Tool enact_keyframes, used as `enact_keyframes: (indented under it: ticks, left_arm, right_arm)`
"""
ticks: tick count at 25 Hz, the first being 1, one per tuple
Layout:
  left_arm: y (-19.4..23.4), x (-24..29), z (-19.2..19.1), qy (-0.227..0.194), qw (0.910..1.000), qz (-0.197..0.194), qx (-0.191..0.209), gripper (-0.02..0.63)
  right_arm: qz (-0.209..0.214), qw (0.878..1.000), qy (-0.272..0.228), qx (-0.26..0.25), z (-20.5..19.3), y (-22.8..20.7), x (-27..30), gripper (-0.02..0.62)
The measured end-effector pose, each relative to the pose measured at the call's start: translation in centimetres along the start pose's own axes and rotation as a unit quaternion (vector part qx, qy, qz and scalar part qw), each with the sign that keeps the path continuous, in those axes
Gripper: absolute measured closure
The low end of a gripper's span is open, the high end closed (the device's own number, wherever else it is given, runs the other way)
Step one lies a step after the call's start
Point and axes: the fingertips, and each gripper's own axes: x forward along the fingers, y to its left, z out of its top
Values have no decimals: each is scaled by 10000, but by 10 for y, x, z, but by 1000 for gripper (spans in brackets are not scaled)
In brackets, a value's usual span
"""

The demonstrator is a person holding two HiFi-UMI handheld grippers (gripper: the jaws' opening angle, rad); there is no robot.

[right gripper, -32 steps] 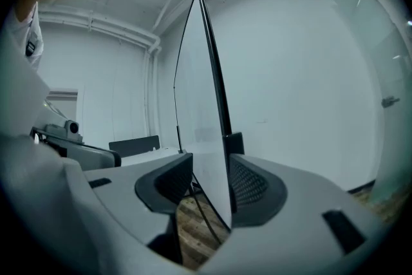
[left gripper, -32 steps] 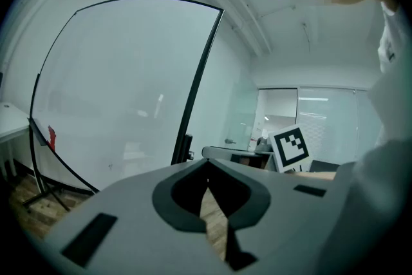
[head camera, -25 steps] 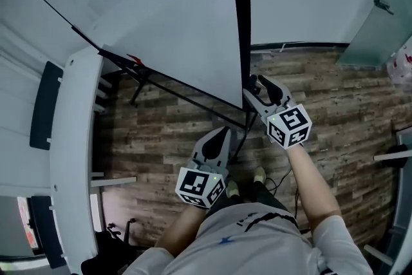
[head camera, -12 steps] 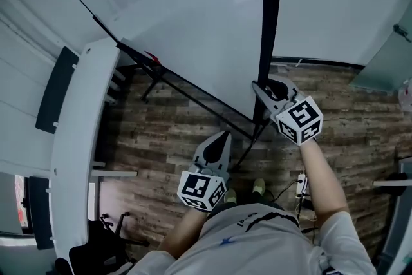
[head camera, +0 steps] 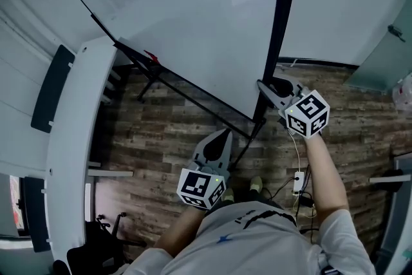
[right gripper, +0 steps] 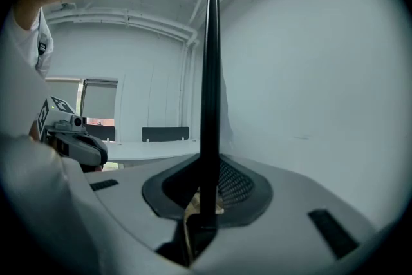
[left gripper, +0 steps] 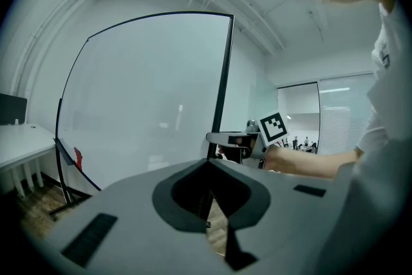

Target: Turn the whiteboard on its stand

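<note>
The big whiteboard (head camera: 193, 16) on its black stand (head camera: 143, 82) fills the upper head view, its black side frame (head camera: 282, 29) running down to my right gripper (head camera: 269, 88). That gripper is shut on the frame: in the right gripper view the black edge (right gripper: 210, 74) rises straight out from between the jaws of the right gripper (right gripper: 205, 203). My left gripper (head camera: 224, 133) hangs lower, in front of the board's bottom corner and apart from it. Its jaws meet on nothing; the left gripper view shows the left gripper (left gripper: 207, 167) pointing at the board (left gripper: 148, 93).
A red marker (head camera: 150, 56) lies on the board's tray. A long white desk (head camera: 71, 151) with dark chairs (head camera: 51, 87) stands to the left. A power strip (head camera: 299, 181) with cables lies on the wood floor by the person's shoes (head camera: 257, 185). A glass door (head camera: 386, 42) is at the right.
My right gripper's jaws have closed on the board's black side frame. Gripper and frame have shifted right in the head view. The left gripper has barely moved.
</note>
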Motion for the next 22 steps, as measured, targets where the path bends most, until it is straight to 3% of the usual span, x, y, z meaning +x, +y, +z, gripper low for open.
enact_keyframes:
  ticks: [8, 14, 22]
  left_arm:
    - [8, -30, 1, -22, 9994, -341, 29, 603]
    - [0, -40, -19, 179, 9971, -720, -177, 603]
    - [-62, -41, -26, 204, 9939, -1081, -27, 603]
  right_arm:
    - [149, 9998, 127, 77, 0, 24, -23, 520]
    - [-23, 9998, 72, 205, -1, 31, -65, 520]
    - [-93, 9998, 109, 113, -14, 41, -128, 520]
